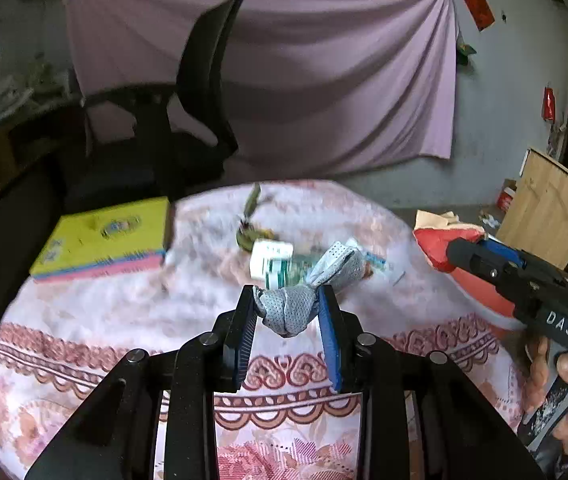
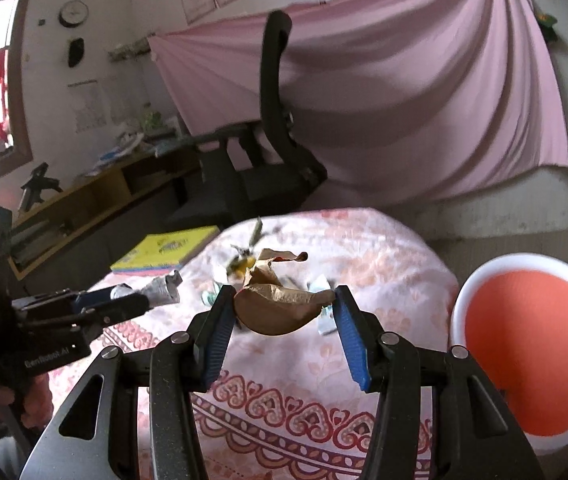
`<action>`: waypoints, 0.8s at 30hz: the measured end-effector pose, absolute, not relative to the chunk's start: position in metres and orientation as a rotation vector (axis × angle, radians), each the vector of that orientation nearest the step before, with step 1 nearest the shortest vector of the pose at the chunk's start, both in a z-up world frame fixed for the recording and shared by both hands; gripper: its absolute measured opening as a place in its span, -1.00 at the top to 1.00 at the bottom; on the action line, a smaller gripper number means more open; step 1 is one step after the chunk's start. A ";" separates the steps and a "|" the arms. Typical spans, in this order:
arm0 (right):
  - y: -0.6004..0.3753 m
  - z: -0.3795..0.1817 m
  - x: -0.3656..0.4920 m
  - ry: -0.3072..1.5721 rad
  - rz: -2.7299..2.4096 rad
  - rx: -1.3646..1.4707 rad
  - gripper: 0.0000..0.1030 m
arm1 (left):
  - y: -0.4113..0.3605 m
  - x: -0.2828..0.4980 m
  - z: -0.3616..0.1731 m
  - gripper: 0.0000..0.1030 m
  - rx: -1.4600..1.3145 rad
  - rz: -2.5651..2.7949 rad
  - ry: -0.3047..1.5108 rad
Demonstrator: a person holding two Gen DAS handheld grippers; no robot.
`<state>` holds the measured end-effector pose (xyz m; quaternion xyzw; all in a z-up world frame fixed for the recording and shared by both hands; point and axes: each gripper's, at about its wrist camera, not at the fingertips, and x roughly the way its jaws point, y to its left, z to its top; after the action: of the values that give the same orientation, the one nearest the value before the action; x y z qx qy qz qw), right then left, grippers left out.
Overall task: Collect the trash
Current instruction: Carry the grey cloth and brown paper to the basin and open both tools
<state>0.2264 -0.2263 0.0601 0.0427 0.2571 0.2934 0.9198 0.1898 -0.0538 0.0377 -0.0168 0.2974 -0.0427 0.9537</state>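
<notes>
My left gripper (image 1: 288, 300) is shut on a crumpled grey perforated cloth (image 1: 304, 300) and holds it above the round table with the pink patterned cloth (image 1: 123, 320). It also shows in the right wrist view (image 2: 123, 302) with the grey cloth (image 2: 161, 288). My right gripper (image 2: 279, 300) is shut on a crumpled brown paper bag (image 2: 279, 308) above the table. It also shows in the left wrist view (image 1: 496, 256) over the orange bin (image 1: 480, 288). More trash lies on the table: a white and green box (image 1: 269, 262) and a yellow-green scrap (image 1: 249, 232).
An orange bin with a white rim (image 2: 532, 344) stands right of the table. A yellow book (image 1: 103, 236) lies at the table's far left edge. A black office chair (image 1: 171, 120) stands behind the table, before a pink sheet (image 1: 324, 80) on the wall. Wooden boards (image 1: 544, 216) lean at the right.
</notes>
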 end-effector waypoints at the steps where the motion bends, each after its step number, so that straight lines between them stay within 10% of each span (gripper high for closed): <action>1: -0.228 0.063 0.223 0.504 0.603 0.088 0.07 | -0.054 0.184 0.041 0.49 -0.030 -0.082 0.587; 24: -0.305 0.101 0.185 0.085 0.265 0.111 0.07 | -0.127 0.175 0.110 0.49 0.002 -0.201 0.190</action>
<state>0.1851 -0.3050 0.1005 0.0551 0.0423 0.1318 0.9888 0.1753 -0.1269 0.1098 0.0010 0.0946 -0.1003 0.9904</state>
